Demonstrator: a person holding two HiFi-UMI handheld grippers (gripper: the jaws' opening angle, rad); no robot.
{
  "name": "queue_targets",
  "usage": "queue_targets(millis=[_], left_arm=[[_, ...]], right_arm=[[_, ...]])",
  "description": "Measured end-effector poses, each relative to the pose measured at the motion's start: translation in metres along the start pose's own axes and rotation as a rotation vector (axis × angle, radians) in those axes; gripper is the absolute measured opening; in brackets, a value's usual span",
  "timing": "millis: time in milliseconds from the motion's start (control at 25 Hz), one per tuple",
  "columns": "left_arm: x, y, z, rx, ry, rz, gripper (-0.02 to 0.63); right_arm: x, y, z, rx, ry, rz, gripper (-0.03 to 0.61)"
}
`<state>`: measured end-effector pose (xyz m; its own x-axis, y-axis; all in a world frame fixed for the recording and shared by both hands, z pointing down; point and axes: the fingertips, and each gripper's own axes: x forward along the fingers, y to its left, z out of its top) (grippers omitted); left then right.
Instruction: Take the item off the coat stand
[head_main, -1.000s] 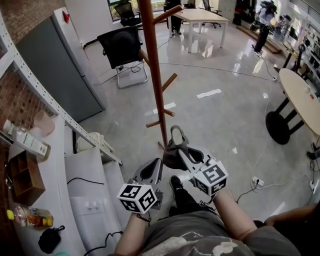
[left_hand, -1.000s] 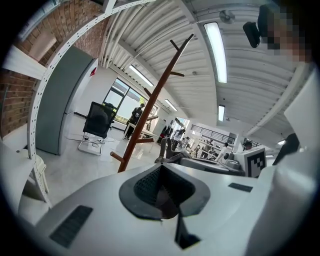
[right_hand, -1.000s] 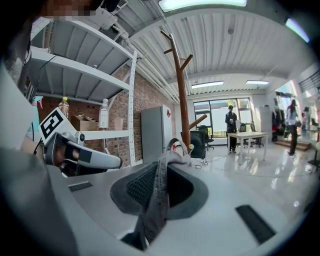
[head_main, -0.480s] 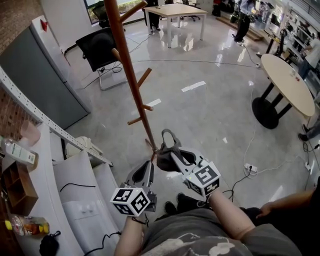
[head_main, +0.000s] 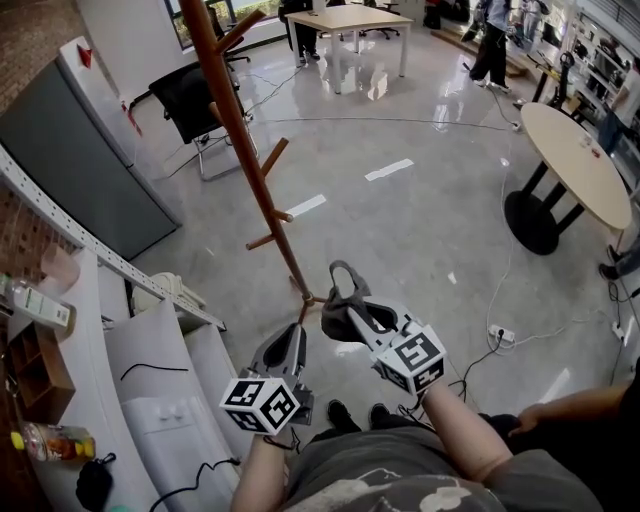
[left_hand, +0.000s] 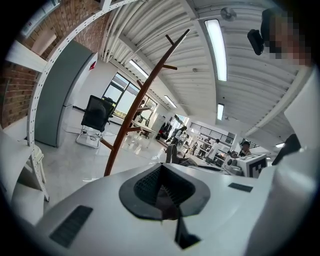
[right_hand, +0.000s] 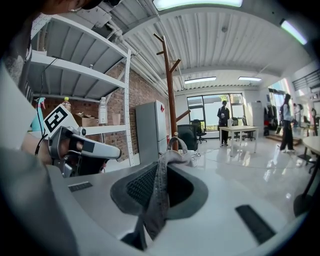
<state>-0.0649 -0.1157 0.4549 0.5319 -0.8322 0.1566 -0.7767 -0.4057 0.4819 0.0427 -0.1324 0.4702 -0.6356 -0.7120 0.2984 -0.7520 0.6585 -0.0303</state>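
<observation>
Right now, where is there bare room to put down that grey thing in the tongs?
The glossy floor between the coat stand and the round table is mostly open, and most of that tabletop looks bare. The shelf on the left is crowded with bottles and a wooden box.

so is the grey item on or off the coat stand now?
Off. Right gripper is shut on the grey item, held clear of the coat stand; pegs in view are bare.
</observation>
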Motion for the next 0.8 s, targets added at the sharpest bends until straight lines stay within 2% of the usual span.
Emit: queue_targets(millis=[280,800], left_arm=[[-0.003,-0.006,-0.011,-0.003,0.029,-0.003,0.006],[-0.004,0.017,0.002,-0.011,0.027,-0.031,0.006]], right_arm=[[-0.011,-0.003,-0.011,0.014,0.02,-0.02,0.046],[0.011,0.006,-0.005,-0.003,0.029,-0.047,0.046]])
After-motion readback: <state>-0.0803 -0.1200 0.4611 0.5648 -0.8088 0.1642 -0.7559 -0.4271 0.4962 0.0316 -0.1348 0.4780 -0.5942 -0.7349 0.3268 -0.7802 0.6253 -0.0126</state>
